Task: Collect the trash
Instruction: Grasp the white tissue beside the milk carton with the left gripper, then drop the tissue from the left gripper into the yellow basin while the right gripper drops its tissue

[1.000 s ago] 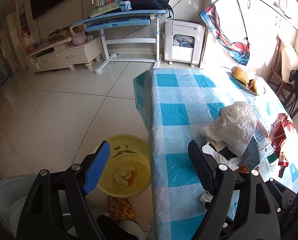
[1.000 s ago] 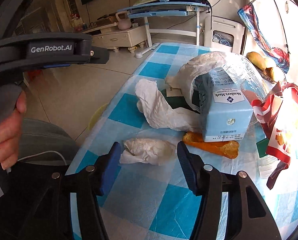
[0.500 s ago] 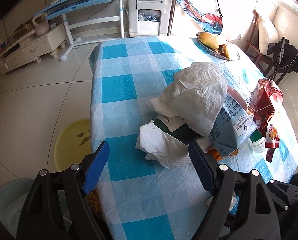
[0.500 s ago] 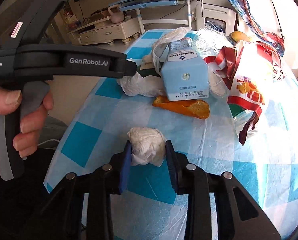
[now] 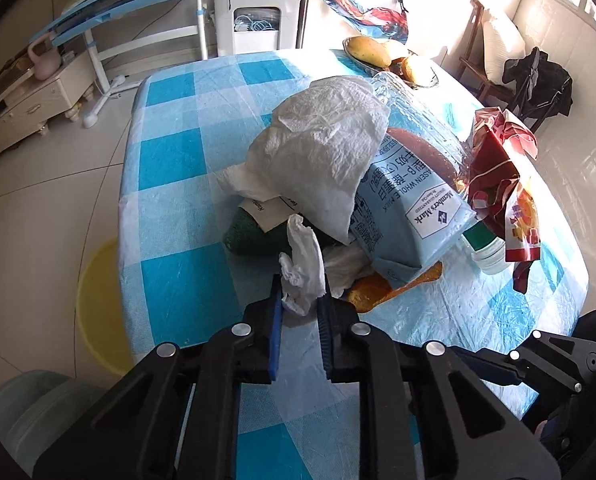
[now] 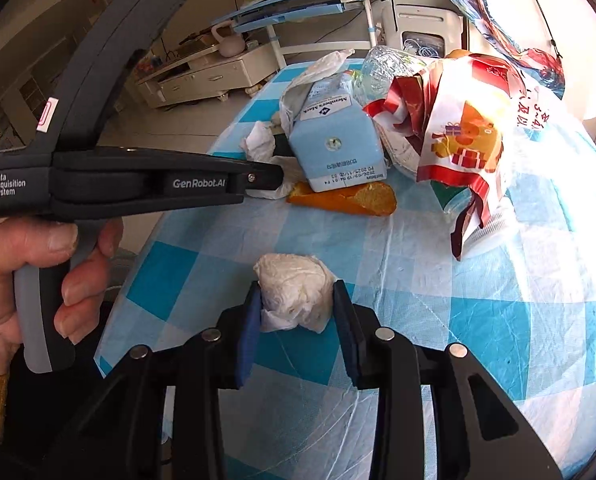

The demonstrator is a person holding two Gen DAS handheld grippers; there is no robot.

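Observation:
My left gripper [image 5: 300, 286] is shut on a crumpled white tissue [image 5: 303, 268] at the near edge of the trash pile on the blue-checked table [image 5: 186, 280]. My right gripper [image 6: 296, 294] is shut on a balled white tissue [image 6: 294, 294] just above the cloth. The pile holds a large white paper towel [image 5: 322, 156], a blue milk carton [image 5: 410, 216], an orange peel [image 5: 382, 288], a dark green item [image 5: 254, 236] and a red snack bag [image 5: 502, 184]. In the right wrist view the left gripper [image 6: 274, 176], held by a hand [image 6: 38, 268], reaches toward the carton [image 6: 338, 148].
A yellow bin [image 5: 98, 308] stands on the floor left of the table, with a pale green stool [image 5: 30, 412] nearer. A plate of fruit [image 5: 382, 56] sits at the table's far end. A chair with dark clothes [image 5: 538, 80] stands at the right.
The left gripper swung from over the yellow bin to the trash pile and closed on a white tissue. The right gripper closed on the balled tissue and carried it toward the table's near side.

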